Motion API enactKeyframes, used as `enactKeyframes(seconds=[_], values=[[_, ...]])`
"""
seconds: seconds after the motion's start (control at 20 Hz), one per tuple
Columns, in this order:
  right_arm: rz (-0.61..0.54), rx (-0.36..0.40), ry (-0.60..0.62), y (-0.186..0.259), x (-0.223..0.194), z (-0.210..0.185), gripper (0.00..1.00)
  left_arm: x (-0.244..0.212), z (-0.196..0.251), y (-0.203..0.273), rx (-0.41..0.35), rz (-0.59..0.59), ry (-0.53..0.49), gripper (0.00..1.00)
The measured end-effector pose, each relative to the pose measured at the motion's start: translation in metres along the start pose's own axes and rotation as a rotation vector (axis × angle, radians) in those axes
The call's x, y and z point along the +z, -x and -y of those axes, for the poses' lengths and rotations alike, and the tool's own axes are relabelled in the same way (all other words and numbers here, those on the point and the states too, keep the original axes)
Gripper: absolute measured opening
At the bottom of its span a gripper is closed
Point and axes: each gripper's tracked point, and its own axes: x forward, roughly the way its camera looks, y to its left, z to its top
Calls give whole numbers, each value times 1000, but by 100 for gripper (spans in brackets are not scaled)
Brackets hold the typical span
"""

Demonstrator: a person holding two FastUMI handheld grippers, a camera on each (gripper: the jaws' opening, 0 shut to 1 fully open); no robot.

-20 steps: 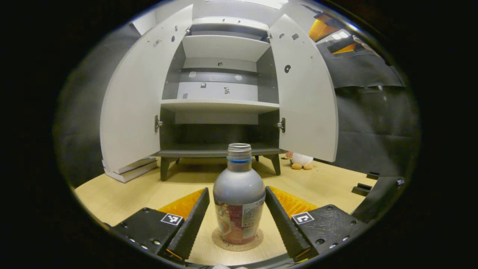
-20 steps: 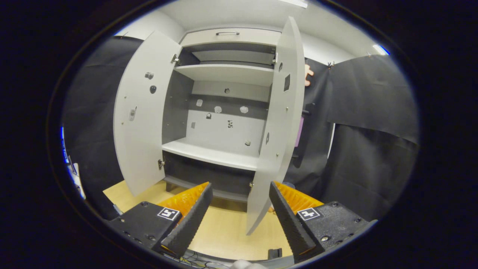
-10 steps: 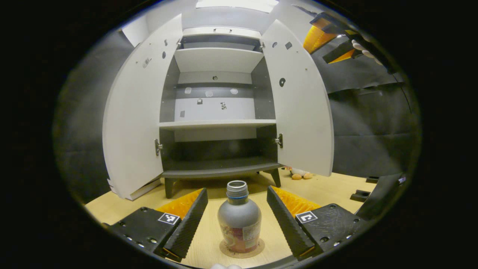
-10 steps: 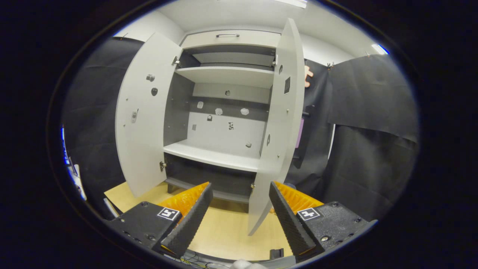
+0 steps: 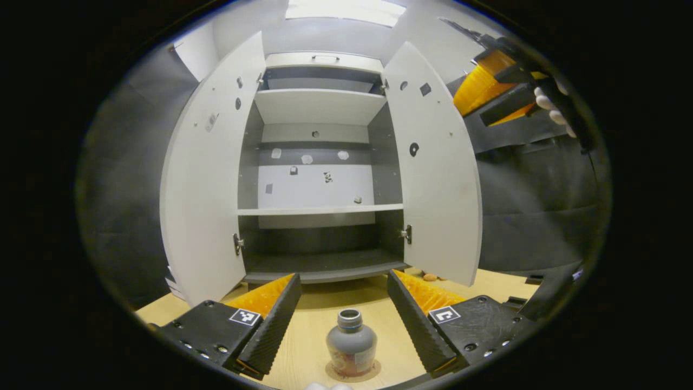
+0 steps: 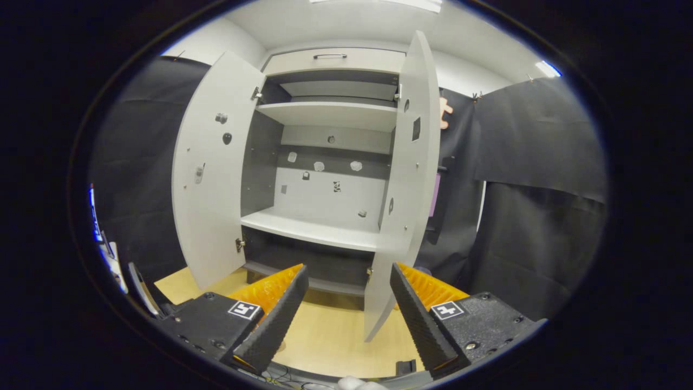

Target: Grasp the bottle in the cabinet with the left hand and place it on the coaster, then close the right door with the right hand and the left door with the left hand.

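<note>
Left gripper view: the bottle [image 5: 351,342] stands upright and uncapped on the coaster [image 5: 353,371], at 6 o'clock on the wooden counter [image 5: 314,330]. The left hand-held gripper [image 5: 343,319] has its fingers spread wide to either side of the bottle, touching nothing. Beyond, at 12 o'clock, the cabinet [image 5: 319,179] stands with both doors swung out: the left door [image 5: 208,179] at 9 o'clock, the right door [image 5: 436,173] at 3 o'clock. Its shelves are bare of bottles. At 2 o'clock the right hand-held gripper [image 5: 501,89] hangs high beside the right door, held by a gloved hand [image 5: 552,111]; its fingers stand apart.

Right gripper view: the right hand-held gripper [image 6: 349,303] is open and grips nothing. The right door [image 6: 409,195] is seen nearly edge-on, its lower corner lying between the fingers in the picture; whether it touches them cannot be told. The left door [image 6: 208,179] stands open at 9 o'clock.
</note>
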Motion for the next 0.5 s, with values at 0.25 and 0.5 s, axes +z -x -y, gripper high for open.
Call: enactKeyframes(seconds=[0.25, 0.5], values=[[39, -41, -34, 7, 5, 13, 99, 70, -21, 13, 21, 6, 37, 100], [72, -160, -101, 9, 11, 74, 100, 130, -67, 38, 88, -70, 48, 97]])
